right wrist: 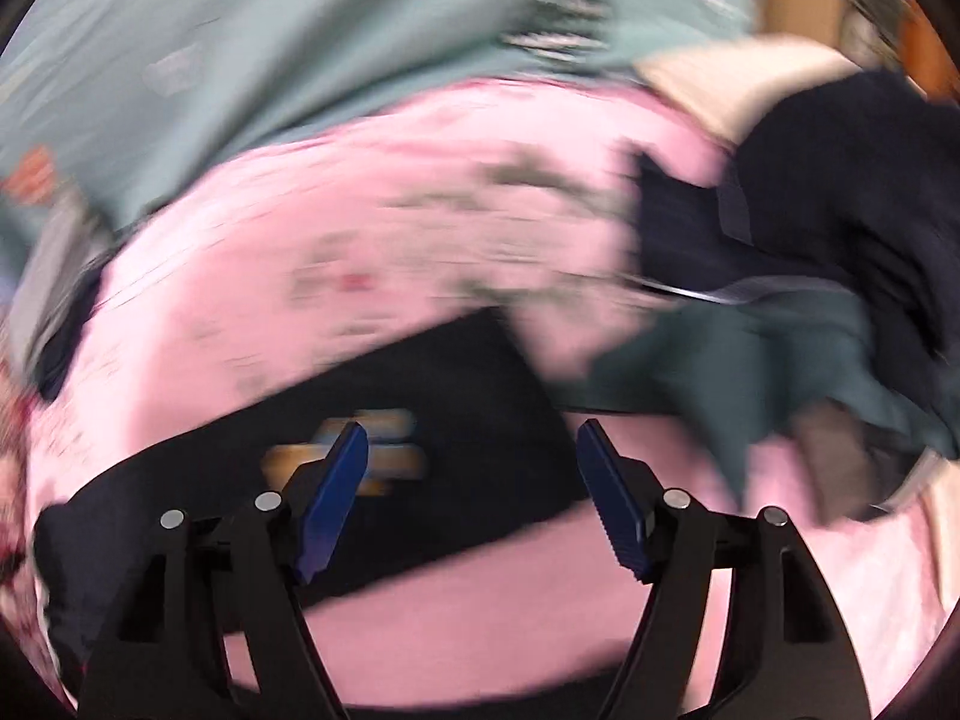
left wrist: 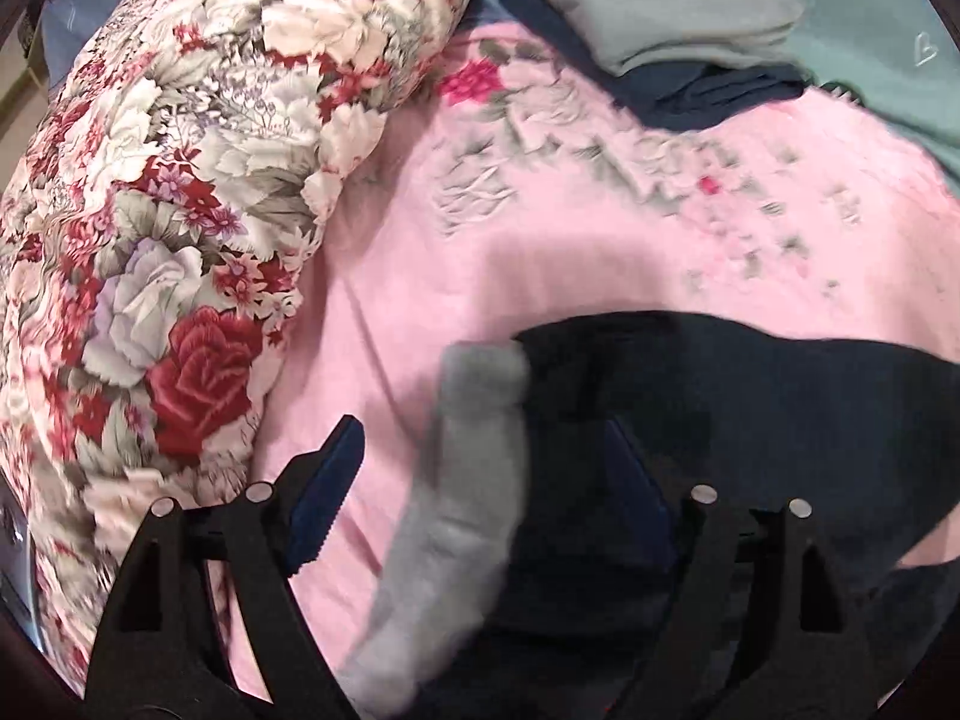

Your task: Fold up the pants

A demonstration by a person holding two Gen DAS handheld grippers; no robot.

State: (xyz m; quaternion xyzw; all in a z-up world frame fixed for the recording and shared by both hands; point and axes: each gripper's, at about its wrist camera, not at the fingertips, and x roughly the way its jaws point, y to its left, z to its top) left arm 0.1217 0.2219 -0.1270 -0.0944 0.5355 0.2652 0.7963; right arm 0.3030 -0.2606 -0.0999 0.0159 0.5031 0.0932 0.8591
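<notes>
Left wrist view: the left gripper [left wrist: 480, 462] gapes wide, holding nothing, over dark navy fabric pants [left wrist: 750, 396] with a grey lining strip [left wrist: 462, 480], lying near on the pink floral bedsheet [left wrist: 600, 240]. Right gripper [right wrist: 474, 480] hangs wide open, empty, above them.

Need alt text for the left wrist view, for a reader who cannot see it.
The left gripper hangs open over dark pants with a grey cuff or band, lying on a pink floral bedsheet; nothing is pinched. A rose-patterned quilt is bunched at left, and folded grey and navy clothes sit at the top.
</notes>
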